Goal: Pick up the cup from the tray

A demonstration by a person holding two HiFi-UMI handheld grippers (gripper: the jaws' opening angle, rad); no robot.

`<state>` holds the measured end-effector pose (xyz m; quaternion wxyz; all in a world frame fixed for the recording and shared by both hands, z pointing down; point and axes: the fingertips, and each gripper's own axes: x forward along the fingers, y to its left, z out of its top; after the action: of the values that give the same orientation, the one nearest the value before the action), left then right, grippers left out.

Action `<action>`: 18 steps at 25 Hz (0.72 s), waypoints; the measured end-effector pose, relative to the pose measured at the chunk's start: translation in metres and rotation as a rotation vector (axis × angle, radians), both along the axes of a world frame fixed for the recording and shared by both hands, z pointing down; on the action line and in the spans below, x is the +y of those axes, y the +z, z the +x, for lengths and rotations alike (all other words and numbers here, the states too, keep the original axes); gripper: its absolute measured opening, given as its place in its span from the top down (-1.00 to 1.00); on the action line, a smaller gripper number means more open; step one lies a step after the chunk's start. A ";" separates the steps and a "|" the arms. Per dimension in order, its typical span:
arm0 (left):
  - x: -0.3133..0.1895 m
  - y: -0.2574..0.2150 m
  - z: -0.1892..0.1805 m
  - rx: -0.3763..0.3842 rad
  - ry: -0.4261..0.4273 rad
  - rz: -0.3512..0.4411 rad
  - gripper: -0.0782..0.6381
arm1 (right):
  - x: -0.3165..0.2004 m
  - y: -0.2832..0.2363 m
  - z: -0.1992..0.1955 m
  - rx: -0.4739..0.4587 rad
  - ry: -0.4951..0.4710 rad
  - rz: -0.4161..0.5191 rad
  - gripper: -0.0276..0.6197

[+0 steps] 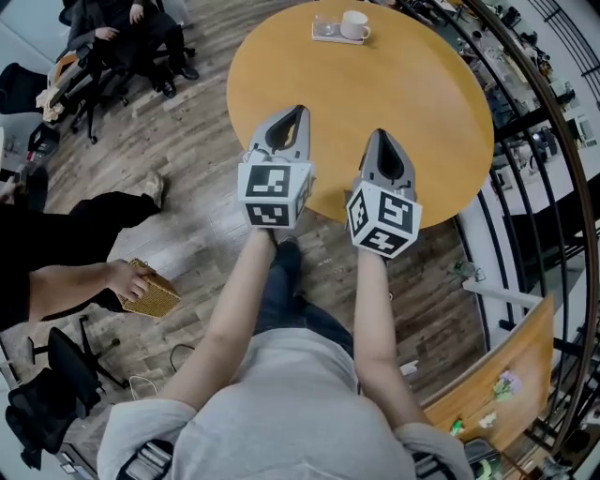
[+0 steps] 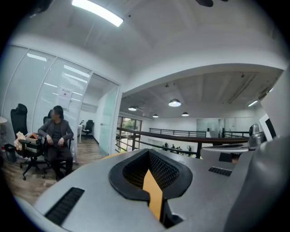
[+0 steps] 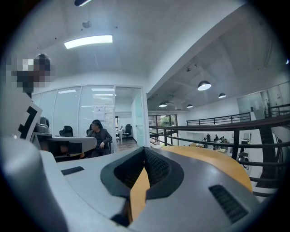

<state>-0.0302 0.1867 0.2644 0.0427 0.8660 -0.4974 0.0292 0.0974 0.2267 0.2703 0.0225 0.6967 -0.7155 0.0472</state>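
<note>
Forearms (image 1: 232, 305) hold left tool (image 1: 300, 111) and right tool (image 1: 380, 134) level, closed.

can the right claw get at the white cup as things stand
Probably yes: only bare round orange wooden table lies between the right claw and the white handled cup at the far edge. Its jaws are shut, so it must open first.

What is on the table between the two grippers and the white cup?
Nothing. In the head view, the round table is bare wood from the left gripper and right gripper up to the tray holding the cup.
</note>
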 end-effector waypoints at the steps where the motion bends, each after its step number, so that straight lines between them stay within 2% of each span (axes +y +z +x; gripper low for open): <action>1: -0.009 -0.002 0.000 0.002 0.004 0.000 0.76 | -0.009 -0.002 -0.001 0.005 0.001 0.000 0.90; 12: -0.103 -0.007 -0.008 -0.001 0.024 0.001 0.76 | -0.101 -0.007 0.001 0.006 0.033 -0.005 0.90; 18: -0.136 -0.001 -0.015 -0.010 0.032 -0.013 0.77 | -0.131 0.002 -0.002 0.002 0.045 -0.028 0.90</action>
<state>-0.0451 0.0510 0.2637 0.0453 0.8733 -0.4837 0.0372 0.0953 0.0959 0.2724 0.0319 0.7123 -0.6989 0.0572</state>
